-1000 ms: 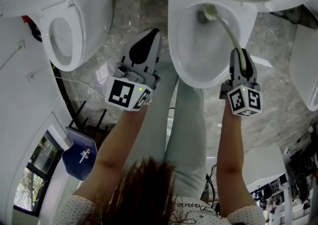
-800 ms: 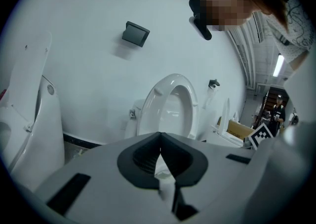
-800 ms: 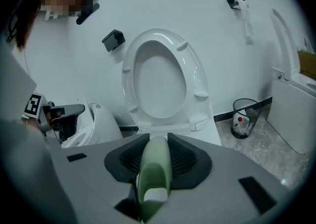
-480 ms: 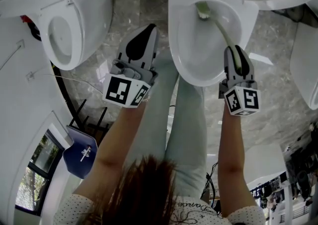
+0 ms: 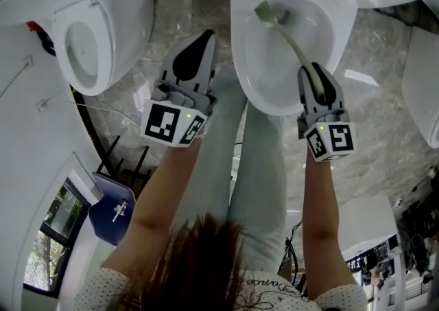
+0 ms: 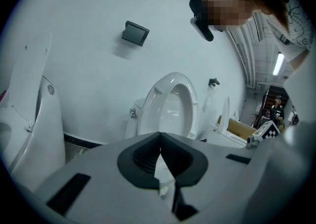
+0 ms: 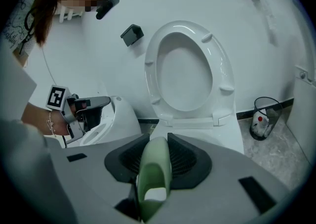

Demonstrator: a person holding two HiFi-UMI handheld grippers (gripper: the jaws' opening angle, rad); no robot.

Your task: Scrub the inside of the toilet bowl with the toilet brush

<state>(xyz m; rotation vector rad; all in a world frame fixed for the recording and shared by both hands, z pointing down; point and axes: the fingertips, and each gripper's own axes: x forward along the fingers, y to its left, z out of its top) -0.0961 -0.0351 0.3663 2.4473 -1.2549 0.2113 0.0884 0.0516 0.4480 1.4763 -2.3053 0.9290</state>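
Observation:
The white toilet bowl is at the top centre of the head view. A pale green toilet brush reaches into it, with its head against the far left inner wall. My right gripper is shut on the brush handle over the bowl's near right rim. In the right gripper view the green handle sits clamped between the dark pads, and the raised seat and lid stand ahead. My left gripper hangs left of the bowl over the floor, jaws together with nothing in them, as in its own view.
A second toilet stands at the left and another white fixture at the right edge. The person's legs are directly in front of the bowl. A wire waste bin sits on the floor to the right of the toilet.
The brush head has swept from the middle of the bowl to its far left wall. My right gripper has moved left and slightly up with it. The left gripper has barely moved.

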